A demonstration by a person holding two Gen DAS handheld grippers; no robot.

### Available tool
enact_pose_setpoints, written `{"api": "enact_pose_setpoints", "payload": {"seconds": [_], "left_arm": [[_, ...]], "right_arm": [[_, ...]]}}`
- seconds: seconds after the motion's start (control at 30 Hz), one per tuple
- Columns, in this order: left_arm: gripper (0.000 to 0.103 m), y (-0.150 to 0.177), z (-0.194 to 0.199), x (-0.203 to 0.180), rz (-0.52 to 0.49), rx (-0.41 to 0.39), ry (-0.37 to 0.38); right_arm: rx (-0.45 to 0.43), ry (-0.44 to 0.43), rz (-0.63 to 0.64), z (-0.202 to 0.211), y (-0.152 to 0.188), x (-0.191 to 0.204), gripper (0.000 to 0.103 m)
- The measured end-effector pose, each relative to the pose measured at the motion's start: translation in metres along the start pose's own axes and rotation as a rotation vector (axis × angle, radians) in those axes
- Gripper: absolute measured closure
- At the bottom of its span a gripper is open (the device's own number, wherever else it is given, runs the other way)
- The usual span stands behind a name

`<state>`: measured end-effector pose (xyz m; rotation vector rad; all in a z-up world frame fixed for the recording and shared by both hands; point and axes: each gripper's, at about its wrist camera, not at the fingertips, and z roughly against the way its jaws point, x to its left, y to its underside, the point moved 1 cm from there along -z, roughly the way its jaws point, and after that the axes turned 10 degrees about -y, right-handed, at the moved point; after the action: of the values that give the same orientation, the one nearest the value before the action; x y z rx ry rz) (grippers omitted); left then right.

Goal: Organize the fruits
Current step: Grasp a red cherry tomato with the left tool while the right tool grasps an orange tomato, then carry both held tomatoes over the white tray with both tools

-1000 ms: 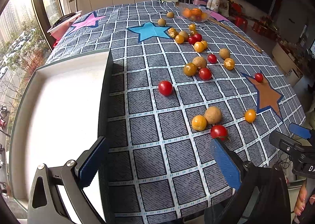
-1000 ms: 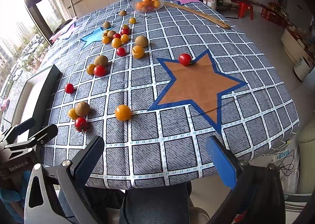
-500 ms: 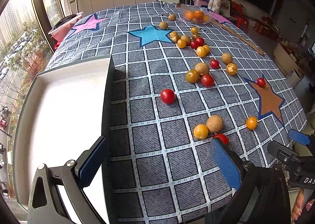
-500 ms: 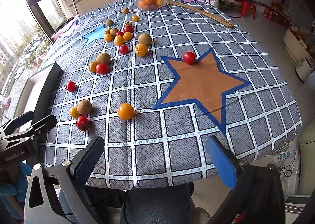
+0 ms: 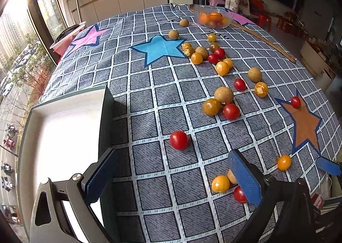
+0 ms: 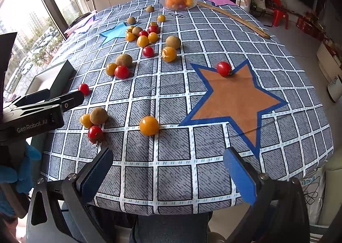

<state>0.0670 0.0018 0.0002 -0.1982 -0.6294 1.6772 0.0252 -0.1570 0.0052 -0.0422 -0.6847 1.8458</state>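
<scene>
Now, versus a second earlier, the lone red tomato (image 5: pixel 179 140) sat nearer the left tool (image 5: pixel 171 176); it was round, glossy, on the checked table (image 5: pixel 149 97) beside the white tray (image 5: pixel 64 136). Left tool had advanced, fingers spread, empty. Right tool (image 6: pixel 168 172) was also spread, empty, nearer the orange fruit (image 6: pixel 149 125).

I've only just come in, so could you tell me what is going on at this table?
A person is sorting fruit with a handheld gripper in each hand. Both the left gripper and the right gripper are open and hold nothing. Red tomatoes, orange fruits and brown fruits lie scattered on the checked tablecloth. The white tray at the left shows no fruit, and a glass bowl at the far end holds orange fruit. Nothing has been picked up yet.
</scene>
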Motion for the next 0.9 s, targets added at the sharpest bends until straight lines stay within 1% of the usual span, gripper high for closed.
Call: {"api": "enact_pose_setpoints", "payload": {"seconds": [0.07,0.1,0.13,0.17,0.2,0.23,0.3,0.33,0.37,0.43,0.5,0.53,0.57,0.6,0.63,0.67,0.8,0.9], "left_arm": [[0.0,-0.003,-0.005,-0.001,-0.001,0.004,-0.007],[0.002,-0.004,-0.008,-0.002,0.001,0.003,-0.006],[0.01,-0.005,-0.01,-0.002,-0.001,0.008,-0.01],[0.015,-0.006,-0.013,-0.003,-0.004,0.015,-0.006],[0.015,-0.006,-0.015,-0.004,-0.006,0.029,-0.002],[0.015,-0.007,-0.017,-0.005,0.004,0.019,0.006],[0.015,-0.006,-0.02,-0.007,0.0,0.018,0.001],[0.018,-0.006,-0.022,-0.008,-0.002,0.014,0.0],[0.03,-0.006,-0.024,-0.009,-0.001,0.012,-0.001],[0.032,-0.006,-0.026,-0.007,0.016,0.025,0.02],[0.042,-0.007,-0.026,-0.006,0.026,0.03,0.037],[0.053,-0.007,-0.025,-0.006,0.025,0.027,0.038],[0.065,-0.008,-0.025,-0.008,0.016,0.026,0.041],[0.073,-0.008,-0.024,-0.009,0.007,0.027,0.051],[0.082,-0.008,-0.024,-0.011,0.001,0.032,0.06],[0.082,-0.007,-0.024,-0.011,-0.002,0.045,0.067],[0.081,0.002,-0.014,-0.008,0.009,0.054,0.112],[0.081,0.008,-0.002,-0.002,0.02,0.037,0.127]], "right_arm": [[0.003,-0.003,0.015,-0.005,-0.002,0.003,0.003],[0.005,-0.006,0.022,-0.007,-0.003,0.005,0.003],[0.007,-0.007,0.028,-0.01,-0.004,0.006,0.006],[0.01,-0.008,0.032,-0.013,-0.004,0.007,0.011],[0.016,-0.01,0.033,-0.016,-0.005,0.008,0.013],[0.017,-0.009,0.036,-0.018,-0.005,0.009,0.016],[0.011,0.004,0.056,-0.02,-0.007,0.012,0.018],[0.009,0.01,0.063,-0.021,-0.008,0.013,0.02],[0.009,0.012,0.067,-0.022,-0.008,0.014,0.021],[0.009,0.03,0.084,-0.024,-0.009,0.017,0.025],[0.007,0.045,0.106,-0.025,-0.009,0.021,0.032],[0.004,0.047,0.119,-0.025,-0.01,0.023,0.041],[0.002,0.028,0.126,-0.025,-0.01,0.024,0.053],[0.002,0.012,0.128,-0.024,-0.01,0.025,0.061],[0.003,0.002,0.125,-0.024,-0.011,0.025,0.076],[0.004,-0.009,0.114,-0.024,-0.012,0.025,0.08],[0.005,-0.11,0.003,-0.018,-0.012,0.008,0.08],[0.006,-0.138,-0.042,-0.013,-0.01,-0.001,0.08]]}}
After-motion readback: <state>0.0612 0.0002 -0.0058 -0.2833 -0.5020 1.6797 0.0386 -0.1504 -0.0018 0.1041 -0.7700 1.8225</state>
